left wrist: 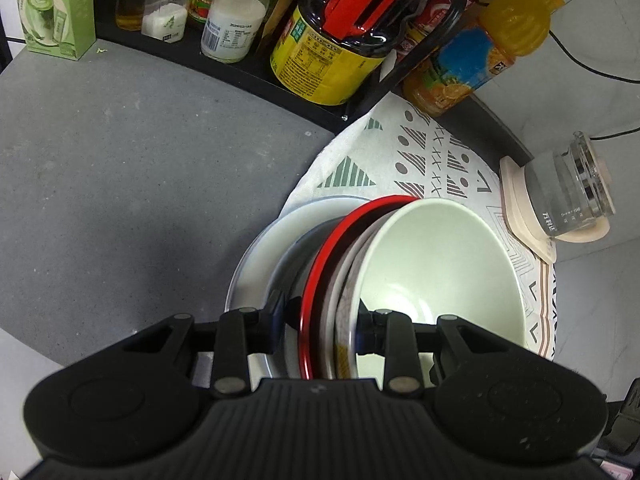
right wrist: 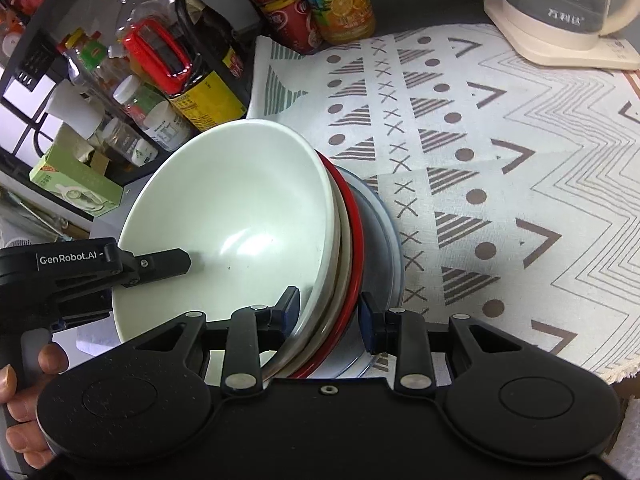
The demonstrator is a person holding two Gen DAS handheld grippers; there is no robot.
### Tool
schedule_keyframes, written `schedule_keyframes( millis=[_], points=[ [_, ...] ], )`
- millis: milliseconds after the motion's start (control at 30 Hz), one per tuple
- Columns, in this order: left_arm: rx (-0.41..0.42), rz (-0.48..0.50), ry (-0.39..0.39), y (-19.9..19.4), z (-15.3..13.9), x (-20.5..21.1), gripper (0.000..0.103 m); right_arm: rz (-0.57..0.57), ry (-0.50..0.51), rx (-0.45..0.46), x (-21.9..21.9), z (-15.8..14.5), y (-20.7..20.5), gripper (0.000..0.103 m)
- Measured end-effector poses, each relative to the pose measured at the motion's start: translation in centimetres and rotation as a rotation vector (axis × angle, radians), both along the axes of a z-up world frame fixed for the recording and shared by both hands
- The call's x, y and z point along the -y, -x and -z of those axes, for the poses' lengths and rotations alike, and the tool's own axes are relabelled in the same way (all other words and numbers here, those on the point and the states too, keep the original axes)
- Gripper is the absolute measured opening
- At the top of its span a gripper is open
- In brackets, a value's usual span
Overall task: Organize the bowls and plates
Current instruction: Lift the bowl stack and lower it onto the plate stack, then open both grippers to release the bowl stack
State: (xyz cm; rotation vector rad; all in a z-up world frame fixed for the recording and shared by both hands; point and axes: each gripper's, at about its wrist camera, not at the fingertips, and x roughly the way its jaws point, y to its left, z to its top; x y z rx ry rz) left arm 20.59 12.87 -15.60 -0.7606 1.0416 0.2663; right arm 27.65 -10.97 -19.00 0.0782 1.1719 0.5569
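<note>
The stack of nested dishes, a pale green glazed bowl on top of a speckled grey-brown bowl, a red-rimmed plate and a wide pale blue-grey plate, sits in the left wrist view straight ahead of the left gripper, half on the grey worktop and half on the patterned white cloth. The jaws straddle the near left rim of the stack: one finger lies outside the red rim, the other inside the green bowl, pinching the bundled rims between them. The stack looks tipped, rims leaning right. I count two bowls and two plates, though a further rim may be hidden among the layers. Far beyond stand a black rack of bottles and, to the right, one glass kettle on a cream base.

In the right wrist view the same pale green bowl fills the centre, and the right gripper clamps the near right edge, one finger inside the bowl and one outside the red rim, over the blue-grey plate. The left gripper's finger reaches in from the left, and a person's hand holds its handle. Both grippers look equally near, on opposite rims, so the coming move likely turns on carrying the stack level between them.
</note>
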Motion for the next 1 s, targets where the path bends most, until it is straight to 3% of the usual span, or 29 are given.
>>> schedule_keyframes(
  millis=[200,333,467,667,800,867,1000],
  points=[
    [-0.018,0.011,0.011,-0.3,0.5,-0.3,0.03,0.006,0.001,0.006,-0.2,-0.1,-0.2,0.033],
    [-0.046,0.032,-0.025,-0.5,0.2,-0.3,0.035,0.027,-0.024,-0.015,0.0,-0.1,-0.4,0.039],
    [-0.065,0.062,-0.034,-0.2,-0.5,-0.3,0.04,0.038,-0.034,0.016,0.2,-1.1,-0.6,0.061],
    [-0.069,0.052,-0.101,0.3,-2.4,0.3,0.06,0.044,-0.033,0.091,0.9,-3.3,-0.1,0.078],
    [-0.069,0.061,-0.138,0.5,-3.7,1.0,0.068,0.033,-0.004,0.125,1.0,-3.8,1.4,0.088],
    [-0.049,0.065,-0.154,0.9,-4.5,1.5,0.078,0.033,0.024,0.156,0.9,-4.1,2.4,0.092],
    [-0.019,0.071,-0.186,2.0,-6.0,2.8,0.081,0.075,-0.019,0.161,2.4,-4.4,3.7,0.097]
  ],
)
